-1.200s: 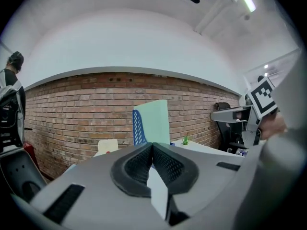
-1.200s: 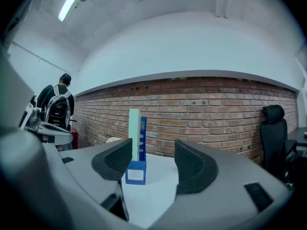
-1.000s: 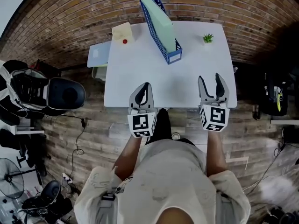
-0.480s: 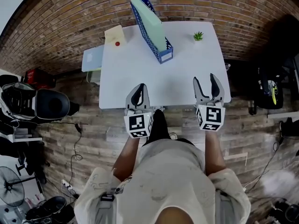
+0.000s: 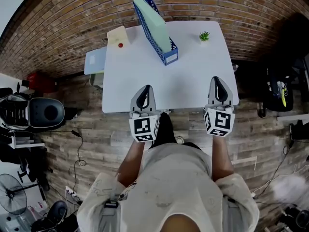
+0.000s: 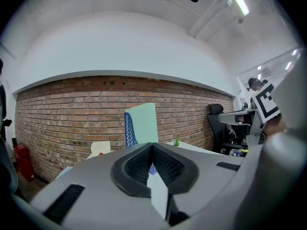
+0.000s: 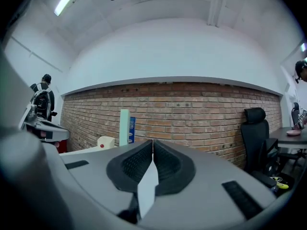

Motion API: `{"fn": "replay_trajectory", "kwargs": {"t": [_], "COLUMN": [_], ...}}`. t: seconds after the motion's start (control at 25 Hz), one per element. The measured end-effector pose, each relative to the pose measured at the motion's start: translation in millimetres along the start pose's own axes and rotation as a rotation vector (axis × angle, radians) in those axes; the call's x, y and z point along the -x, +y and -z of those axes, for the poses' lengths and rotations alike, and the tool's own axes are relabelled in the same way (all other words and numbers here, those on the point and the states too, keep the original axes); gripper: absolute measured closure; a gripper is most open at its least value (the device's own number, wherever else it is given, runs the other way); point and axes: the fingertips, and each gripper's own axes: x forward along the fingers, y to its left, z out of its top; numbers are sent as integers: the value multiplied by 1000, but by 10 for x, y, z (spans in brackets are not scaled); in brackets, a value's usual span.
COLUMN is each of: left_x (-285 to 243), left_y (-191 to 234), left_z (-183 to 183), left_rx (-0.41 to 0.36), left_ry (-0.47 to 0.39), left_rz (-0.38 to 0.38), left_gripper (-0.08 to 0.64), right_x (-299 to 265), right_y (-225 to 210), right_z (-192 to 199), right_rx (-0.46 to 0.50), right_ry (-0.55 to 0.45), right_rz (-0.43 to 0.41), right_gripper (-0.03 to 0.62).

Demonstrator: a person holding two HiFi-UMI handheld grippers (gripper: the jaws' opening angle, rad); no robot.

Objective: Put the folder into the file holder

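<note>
A pale green folder [image 5: 153,21] stands upright inside the blue file holder [image 5: 167,55] at the far middle of the white table [image 5: 183,76]. My left gripper [image 5: 144,89] is shut and empty at the table's near edge. It points at the folder [image 6: 144,122] and the holder [image 6: 129,128] far ahead of it. My right gripper [image 5: 219,81] is at the near right edge. Its jaws have just been closing with nothing between them, and they now meet. The right gripper view shows the folder [image 7: 124,126] edge-on beside the holder [image 7: 132,127], beyond the gripper [image 7: 152,145].
A small green plant [image 5: 204,35] sits at the table's far right. A cream box with a red button [image 5: 117,36] is at the far left corner, with a pale blue object [image 5: 95,60] just off the table beside it. A black chair [image 5: 43,112] stands on the floor at left.
My right gripper's jaws went from wide open to shut with nothing in them. The left gripper stayed shut. The view shifted a little and the black chair rolled left.
</note>
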Motion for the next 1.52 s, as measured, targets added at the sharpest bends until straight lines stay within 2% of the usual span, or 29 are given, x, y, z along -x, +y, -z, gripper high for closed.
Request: {"fn": "replay_trajectory", "kwargs": {"t": [0.08,0.92,1.52], "left_x": [-8,49,89], "left_y": [-4,75,153], "left_z": [-4,3,38], "left_rx": [-1,-4,14], "left_ry": [1,-4,-5], "left_rz": [2,-10,-21], "left_gripper": [545,545,545], "right_x": [-5,-48,-89], "right_y": [-21,117,232], "right_z": [4,16,11], "right_rx": [-9,20,5], "right_ry": [5,34,39], "right_rz": [5,-24,-43], "right_gripper": [574,574,574]}}
